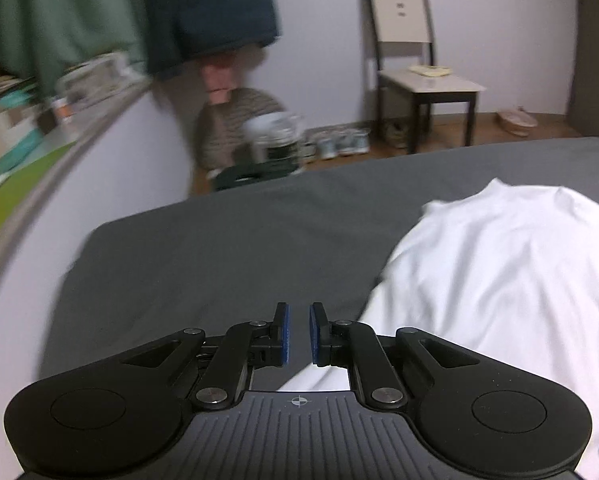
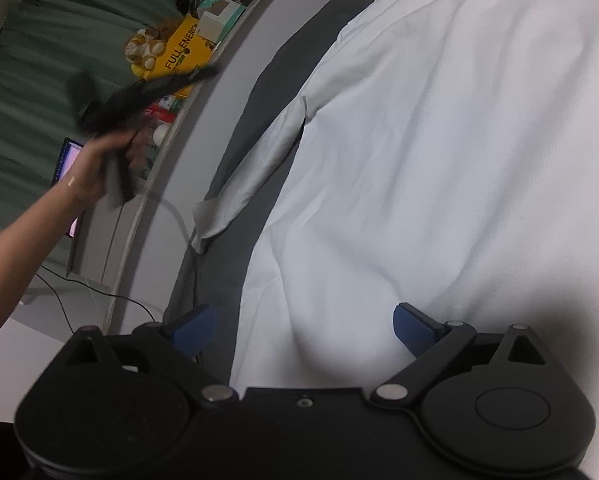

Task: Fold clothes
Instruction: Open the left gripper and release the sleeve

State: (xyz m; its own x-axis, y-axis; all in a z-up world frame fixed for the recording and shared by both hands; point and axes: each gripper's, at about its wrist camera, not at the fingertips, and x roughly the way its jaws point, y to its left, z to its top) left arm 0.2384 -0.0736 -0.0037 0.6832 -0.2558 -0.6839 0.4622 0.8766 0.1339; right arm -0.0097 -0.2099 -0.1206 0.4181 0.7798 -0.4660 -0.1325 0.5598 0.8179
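Left gripper [image 1: 298, 334]: held up clear of the bed, its blue pads nearly pressed together with only a thin slit between them and nothing pinched; seen from the right wrist camera it is lifted high off to that gripper's left [image 2: 139, 88], blurred, in the person's hand [image 2: 99, 168].
Right gripper [image 2: 303, 330]: fingers spread wide, hovering low over the cloth with nothing between them; I'd say it is spread ready to take a hem or edge.
White shirt [image 2: 439, 160]: the thing to fold, lying spread on the bed directly ahead of and beneath the right gripper; from the left gripper it sits ahead and to the right [image 1: 499, 280].
Sleeve [image 2: 259, 160]: lies ahead-left of the right gripper, stretched out toward the bed's edge, probably laid out so it can be folded inward.
Grey sheet [image 1: 219, 248]: bare bed surface ahead of the left gripper, giving room to work.
Chair [image 1: 415, 64]: far ahead against the wall, well apart from the bed.
Stage: looks like the start, no fold visible yet.
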